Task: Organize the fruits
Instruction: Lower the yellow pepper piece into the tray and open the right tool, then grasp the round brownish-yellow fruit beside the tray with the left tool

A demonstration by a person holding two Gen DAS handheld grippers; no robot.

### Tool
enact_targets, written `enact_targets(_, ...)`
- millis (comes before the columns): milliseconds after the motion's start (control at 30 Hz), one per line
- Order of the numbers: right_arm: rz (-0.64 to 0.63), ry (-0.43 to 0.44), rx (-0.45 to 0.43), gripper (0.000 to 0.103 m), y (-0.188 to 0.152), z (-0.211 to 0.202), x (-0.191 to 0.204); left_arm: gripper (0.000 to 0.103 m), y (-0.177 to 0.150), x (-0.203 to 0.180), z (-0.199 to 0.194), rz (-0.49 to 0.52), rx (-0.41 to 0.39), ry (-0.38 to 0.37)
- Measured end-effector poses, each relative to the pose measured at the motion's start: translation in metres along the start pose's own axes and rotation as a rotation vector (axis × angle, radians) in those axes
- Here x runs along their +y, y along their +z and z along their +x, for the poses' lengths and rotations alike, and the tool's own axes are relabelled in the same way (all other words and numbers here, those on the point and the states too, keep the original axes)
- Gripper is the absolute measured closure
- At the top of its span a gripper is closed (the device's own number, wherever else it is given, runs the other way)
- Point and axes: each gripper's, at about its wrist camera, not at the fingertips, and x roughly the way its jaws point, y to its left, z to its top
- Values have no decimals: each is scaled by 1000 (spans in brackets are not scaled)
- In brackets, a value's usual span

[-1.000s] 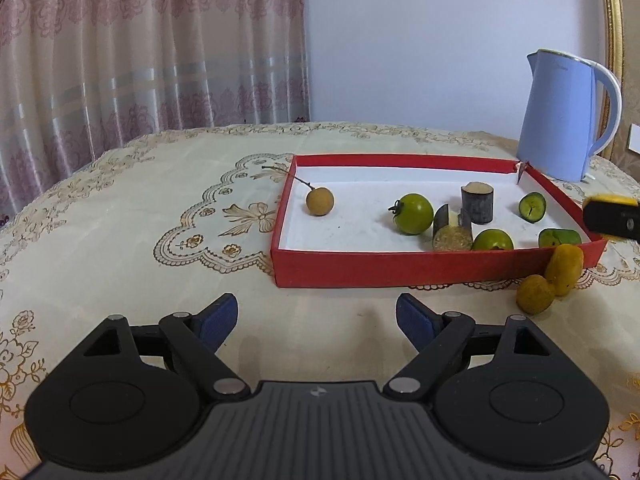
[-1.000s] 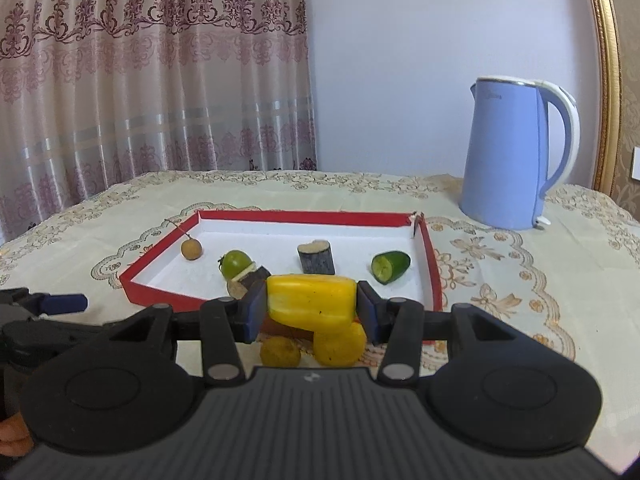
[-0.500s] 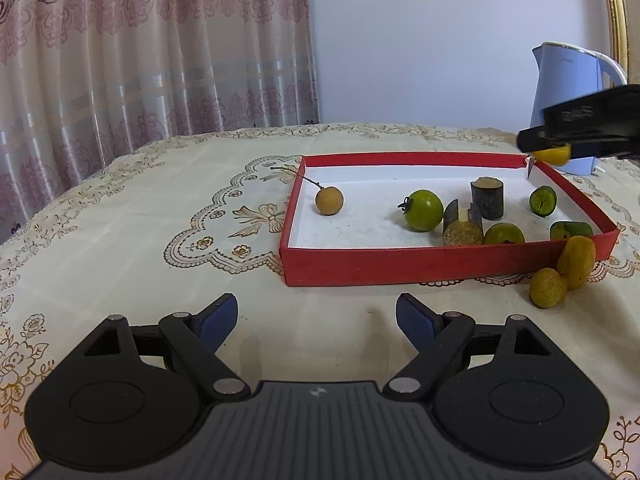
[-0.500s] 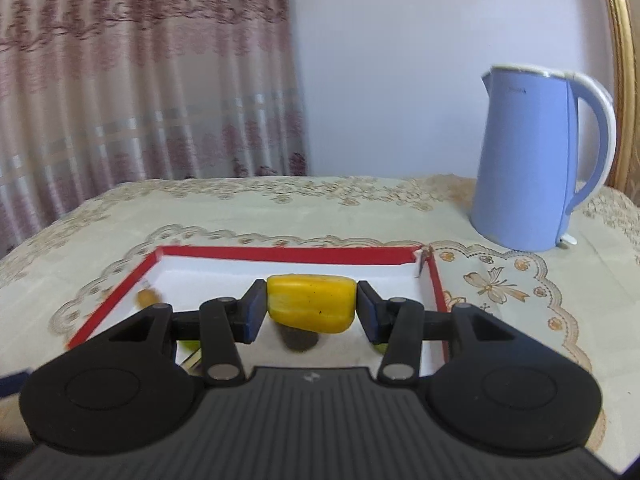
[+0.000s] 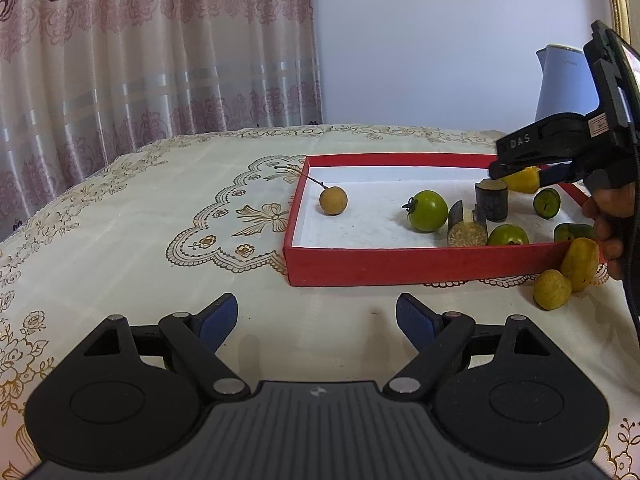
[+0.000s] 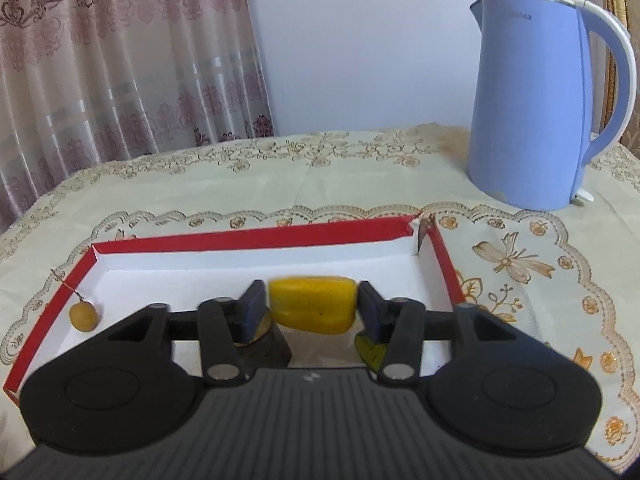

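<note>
My right gripper (image 6: 312,312) is shut on a yellow fruit piece (image 6: 313,304) and holds it over the right part of the red tray (image 6: 248,236). In the left wrist view the right gripper (image 5: 528,172) and its yellow piece (image 5: 520,180) hang above the tray (image 5: 420,266). The tray holds a brown longan (image 5: 333,200), a green tomato (image 5: 428,211), a second green tomato (image 5: 509,235), dark cane pieces (image 5: 491,201) and cucumber slices (image 5: 546,202). Two yellow fruits (image 5: 552,289) lie on the cloth outside the tray's right corner. My left gripper (image 5: 316,318) is open and empty, in front of the tray.
A blue kettle (image 6: 536,100) stands on the table behind and to the right of the tray. A lace-patterned cloth (image 5: 160,220) covers the round table. Curtains hang behind on the left.
My right gripper has carried the yellow piece from in front of the tray to above its right part and lowered it. The left gripper has stayed open and shifted slightly.
</note>
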Motion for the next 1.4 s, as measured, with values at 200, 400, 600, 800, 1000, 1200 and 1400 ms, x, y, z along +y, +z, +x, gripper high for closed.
enact_targets(200, -24, 0, -28, 29, 2, -12, 3, 16, 0, -1, 0, 1, 1, 0)
enact_targets(400, -38, -33, -82, 0, -6, -46, 0, 16, 0, 2, 1, -23, 8, 1)
enact_targets(600, 33, -25, -158, 0, -26, -110, -29, 6, 0, 7, -2, -50, -9, -21)
enact_targets(800, 103, -101, -272, 0, -57, -145, -47, 5, -1, -3, -8, 12, -51, -18)
enact_targets(1000, 222, 0, -305, 0, -76, -134, -68, 5, 3, -12, -21, 37, -73, -109)
enact_targets(1200, 244, -9, -305, 0, -87, -131, -81, 5, 14, -58, -30, 111, -80, -258)
enact_targets(1400, 262, -16, -314, 0, -90, -132, -84, 6, 13, -102, -22, 220, -96, -243)
